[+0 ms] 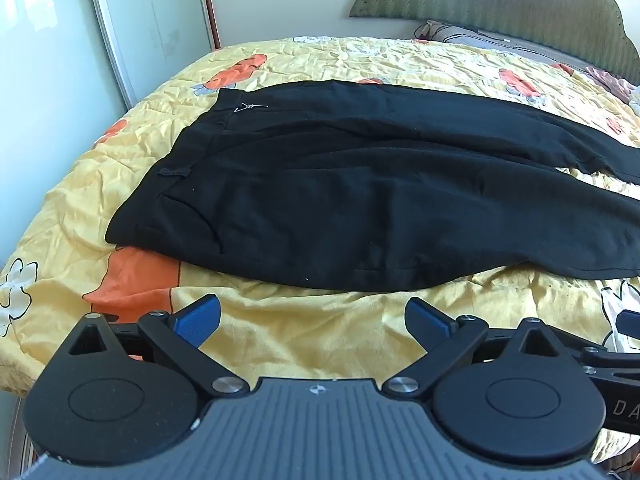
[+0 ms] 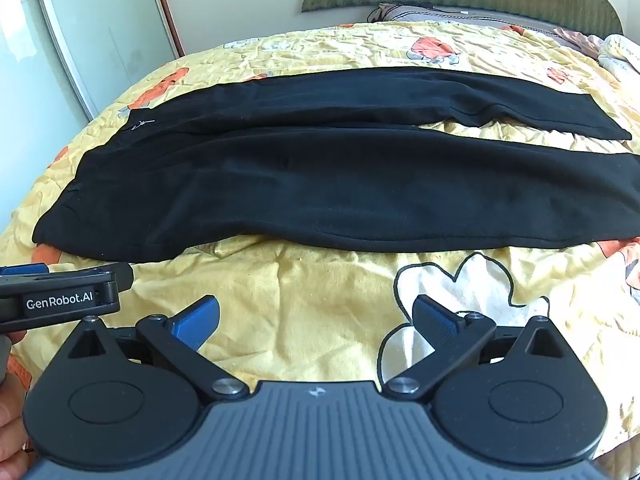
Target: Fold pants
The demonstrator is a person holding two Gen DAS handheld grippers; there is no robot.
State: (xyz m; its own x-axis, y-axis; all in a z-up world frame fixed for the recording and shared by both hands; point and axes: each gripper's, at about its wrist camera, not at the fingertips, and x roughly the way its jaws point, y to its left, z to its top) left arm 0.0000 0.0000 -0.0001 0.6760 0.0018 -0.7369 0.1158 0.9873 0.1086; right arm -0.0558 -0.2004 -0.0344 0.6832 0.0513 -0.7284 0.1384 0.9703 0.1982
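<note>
- Ahead of both grippers, black pants (image 1: 360,200) lie flat across the bed's yellow flowered quilt (image 1: 300,332), waistband toward the left, legs running right.
- Left gripper (image 1: 312,320): jaws spread wide, holding nothing (blue pads bare), just short of the pants' near edge.
- Right gripper (image 2: 316,320): likewise open and empty, hovering over the quilt.
- Beyond the pants stands a green headboard (image 1: 500,4).

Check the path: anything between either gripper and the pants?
Nothing visible. The left gripper and right gripper are both open, short of the near edge of the black pants. Only bare yellow bedspread lies between. The pants lie flat, with nothing on top.
</note>
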